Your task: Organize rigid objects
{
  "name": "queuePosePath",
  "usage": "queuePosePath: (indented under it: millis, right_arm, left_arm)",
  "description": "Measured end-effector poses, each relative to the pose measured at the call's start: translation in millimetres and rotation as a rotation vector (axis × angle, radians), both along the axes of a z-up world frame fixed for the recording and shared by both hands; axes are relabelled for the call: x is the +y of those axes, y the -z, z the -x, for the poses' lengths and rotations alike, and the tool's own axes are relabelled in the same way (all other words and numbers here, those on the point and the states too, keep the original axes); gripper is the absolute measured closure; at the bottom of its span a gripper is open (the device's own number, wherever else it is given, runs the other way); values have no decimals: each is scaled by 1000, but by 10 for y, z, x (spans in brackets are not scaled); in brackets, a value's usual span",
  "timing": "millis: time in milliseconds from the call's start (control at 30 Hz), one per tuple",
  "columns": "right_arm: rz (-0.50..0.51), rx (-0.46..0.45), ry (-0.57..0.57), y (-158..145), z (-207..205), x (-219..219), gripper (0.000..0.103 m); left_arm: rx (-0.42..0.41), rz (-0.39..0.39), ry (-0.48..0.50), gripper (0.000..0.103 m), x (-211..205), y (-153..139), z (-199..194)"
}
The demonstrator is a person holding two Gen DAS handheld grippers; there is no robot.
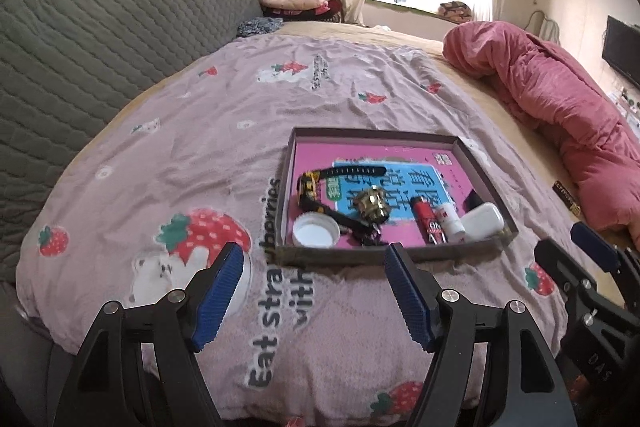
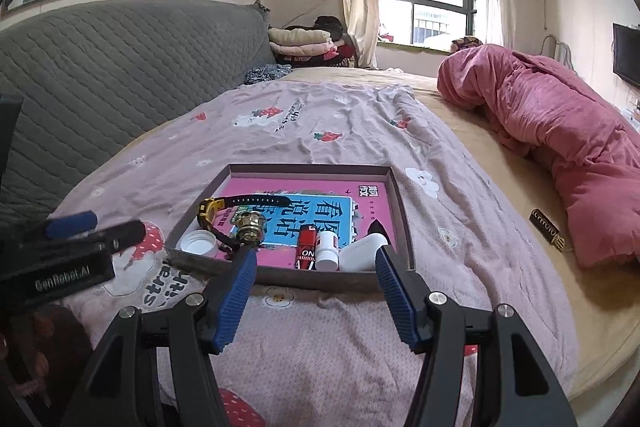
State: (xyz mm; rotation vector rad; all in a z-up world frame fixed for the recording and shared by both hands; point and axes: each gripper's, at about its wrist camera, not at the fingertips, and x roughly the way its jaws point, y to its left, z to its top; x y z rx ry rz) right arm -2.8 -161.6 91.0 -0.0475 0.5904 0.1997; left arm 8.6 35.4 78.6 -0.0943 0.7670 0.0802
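Both the left tongs (image 1: 314, 259) and right tongs (image 2: 314, 263) stood spread and empty, the tray (image 2: 402, 211) at twelve o'clock on the bed (image 2: 500, 227)

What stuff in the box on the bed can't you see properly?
- Keys, left wrist view: small and dark, half under the watch strap.
- Dark thing, left wrist view: mostly behind the white case.
- White case, right wrist view: its near end is cut off by the tray's front wall and a blue jaw pad.
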Motion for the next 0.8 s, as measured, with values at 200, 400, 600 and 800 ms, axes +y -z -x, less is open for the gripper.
queuePosePath:
  millis: [200, 400, 600, 800]
  right_arm:
    - [-1, -14, 5, 6, 147, -72, 42]
    - [-33, -31, 26, 10, 270, -144, 42]
    - [-41, -35, 31, 96, 250, -154, 42]
    - [-3, 8, 23, 287, 178, -52, 42]
  left_arm:
    - [33, 9, 29, 29, -73, 91, 140]
    - [25, 29, 19, 29, -101, 76, 258]
    - [24, 27, 40, 29, -162, 161, 239]
    - [57, 32, 36, 29, -157, 319, 193]
